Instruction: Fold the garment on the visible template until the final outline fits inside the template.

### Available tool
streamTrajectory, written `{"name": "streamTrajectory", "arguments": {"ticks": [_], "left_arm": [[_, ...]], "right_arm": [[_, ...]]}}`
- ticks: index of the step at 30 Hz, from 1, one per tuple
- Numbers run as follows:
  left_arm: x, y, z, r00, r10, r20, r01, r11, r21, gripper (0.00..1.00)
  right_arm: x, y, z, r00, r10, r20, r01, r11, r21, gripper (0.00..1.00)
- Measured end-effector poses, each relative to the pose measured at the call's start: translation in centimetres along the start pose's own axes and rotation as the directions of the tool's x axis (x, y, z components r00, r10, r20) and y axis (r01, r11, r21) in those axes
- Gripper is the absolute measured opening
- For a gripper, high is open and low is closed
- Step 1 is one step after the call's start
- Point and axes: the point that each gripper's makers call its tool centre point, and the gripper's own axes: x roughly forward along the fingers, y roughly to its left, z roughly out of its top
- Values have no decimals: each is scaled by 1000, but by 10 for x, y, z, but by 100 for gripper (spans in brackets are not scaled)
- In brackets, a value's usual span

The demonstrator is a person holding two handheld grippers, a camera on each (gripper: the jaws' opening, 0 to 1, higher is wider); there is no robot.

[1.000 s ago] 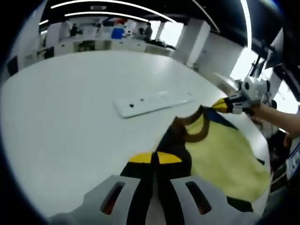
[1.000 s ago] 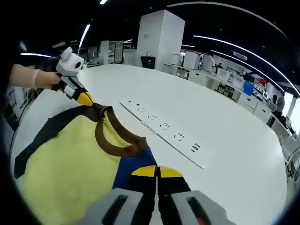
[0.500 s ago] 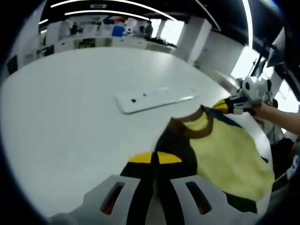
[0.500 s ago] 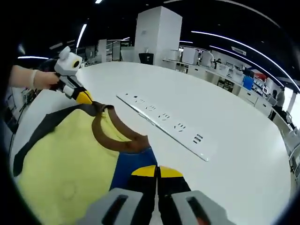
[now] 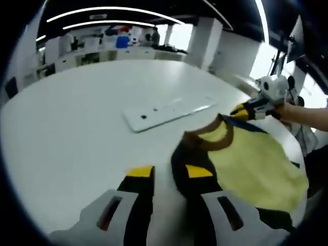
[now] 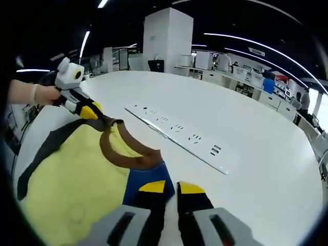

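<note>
A yellow garment point(image 5: 251, 164) with a brown collar point(image 5: 210, 141) and dark shoulders lies flat on the white table point(image 5: 66, 133). My left gripper point(image 5: 169, 171) is open, and the garment's dark shoulder point(image 5: 187, 156) lies against its right jaw. In the right gripper view the left gripper point(image 6: 87, 110) sits just off the far shoulder corner. My right gripper point(image 6: 171, 187) has its jaws slightly parted and is open, with the blue shoulder point(image 6: 146, 174) of the garment point(image 6: 77, 184) just ahead of its tips. The right gripper point(image 5: 243, 110) rests at the other shoulder, held by a hand.
A long white strip point(image 5: 166, 108) with small dark marks lies on the table beyond the collar, also the strip point(image 6: 179, 137) in the right gripper view. Desks and a white pillar point(image 6: 166, 38) stand far behind. The table edge point(image 5: 302, 154) runs close past the garment's far side.
Both grippers have let go of the garment's shoulders: the left jaws have spread wide and the right jaws have parted a little. The garment has settled flat on the table.
</note>
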Motion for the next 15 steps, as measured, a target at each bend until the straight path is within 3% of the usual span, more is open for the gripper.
{"name": "streamTrajectory", "arguments": {"ticks": [3,7,9,15], "left_arm": [[-2,-3,6,1000,-16,13,15,1000,15,31],[0,-8,11,999,-29,21,28,999,46,50],[-1,-12,12,999,-41,24,40,998,53,53],[-4,-27,10,996,-83,21,82,994,73,65]], "right_arm": [[2,-7,4,1000,-18,14,18,1000,-7,22],[0,-4,9,999,-23,29,23,1000,3,42],[-1,-4,11,999,-25,35,25,1000,0,50],[-4,-5,11,999,-25,37,25,1000,12,64]]}}
